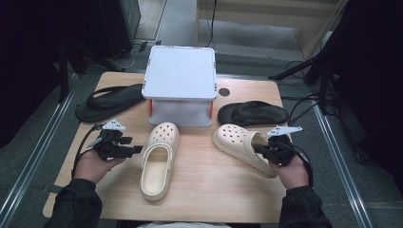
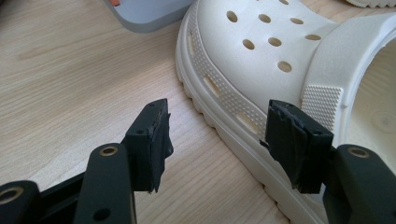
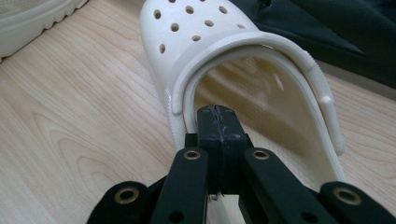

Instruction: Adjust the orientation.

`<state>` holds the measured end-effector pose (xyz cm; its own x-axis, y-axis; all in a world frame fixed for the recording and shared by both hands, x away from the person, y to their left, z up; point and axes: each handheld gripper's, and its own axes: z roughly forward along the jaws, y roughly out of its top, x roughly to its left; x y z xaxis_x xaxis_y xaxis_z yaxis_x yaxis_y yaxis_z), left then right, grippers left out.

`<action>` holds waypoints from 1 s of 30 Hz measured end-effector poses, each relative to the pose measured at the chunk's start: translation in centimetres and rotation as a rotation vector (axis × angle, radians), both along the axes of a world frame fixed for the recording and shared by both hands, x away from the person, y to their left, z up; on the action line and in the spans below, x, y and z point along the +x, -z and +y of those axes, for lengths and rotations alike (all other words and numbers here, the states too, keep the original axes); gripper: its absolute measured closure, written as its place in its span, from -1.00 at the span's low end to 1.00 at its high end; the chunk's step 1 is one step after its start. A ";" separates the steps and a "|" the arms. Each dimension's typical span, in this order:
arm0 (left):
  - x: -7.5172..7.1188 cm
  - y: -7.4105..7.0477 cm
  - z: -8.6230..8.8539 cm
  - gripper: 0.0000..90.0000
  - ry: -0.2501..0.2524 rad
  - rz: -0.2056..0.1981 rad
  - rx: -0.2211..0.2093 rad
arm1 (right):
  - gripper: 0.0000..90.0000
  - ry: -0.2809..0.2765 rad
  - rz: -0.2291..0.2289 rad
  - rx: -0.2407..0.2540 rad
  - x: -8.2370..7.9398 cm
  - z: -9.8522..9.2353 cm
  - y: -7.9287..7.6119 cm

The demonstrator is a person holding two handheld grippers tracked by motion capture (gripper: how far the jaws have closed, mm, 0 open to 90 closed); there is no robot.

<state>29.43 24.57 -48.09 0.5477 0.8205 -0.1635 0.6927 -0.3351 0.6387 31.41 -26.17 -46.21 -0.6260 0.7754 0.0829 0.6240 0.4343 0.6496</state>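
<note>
The right gripper (image 3: 219,135) sits closest to its own camera, its two black jaws pressed together on the side wall of the right-hand cream clog (image 3: 261,88), at the rim of the foot opening just behind the strap; in the high view the same gripper (image 1: 263,149) meets that clog (image 1: 242,145) at its heel end, and the clog lies on the wooden table (image 1: 209,190) at an angle, toe pointing up and to the left; the right hand (image 1: 292,168) grips the tool from below the heel.

The left gripper (image 2: 215,140) hangs released, jaws spread wide with bare table between them; one pad (image 2: 292,140) stands just in front of the ribbed sole edge of the other cream clog (image 2: 261,56), whether touching I cannot tell; from above this gripper (image 1: 133,149) lies just left of that clog (image 1: 159,159), which lies lengthways, toe away from the person; the left hand (image 1: 95,164) holds it low on the table.

Beyond both toes stands a grey lidded box (image 1: 180,85); a black sandal (image 1: 111,102) lies to its left, another black sandal (image 1: 254,113) to its right, near the held clog's toe.
</note>
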 end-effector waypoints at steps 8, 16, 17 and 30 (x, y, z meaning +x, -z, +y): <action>0.0 0.0 -0.1 -0.10 0.001 0.001 -0.001 | 1.00 -0.028 0.016 0.009 -0.4 1.2 0.0; 0.0 0.0 0.0 -0.10 0.001 -0.004 0.000 | 1.00 -0.046 0.039 0.030 -0.7 2.6 0.0; 0.0 0.0 0.0 -0.10 0.001 -0.004 0.000 | 1.00 -0.046 0.039 0.030 -0.7 2.6 0.0; -0.1 -0.1 -0.3 -0.10 0.010 -0.008 0.003 | 1.00 -0.025 0.075 0.113 -0.7 4.2 0.5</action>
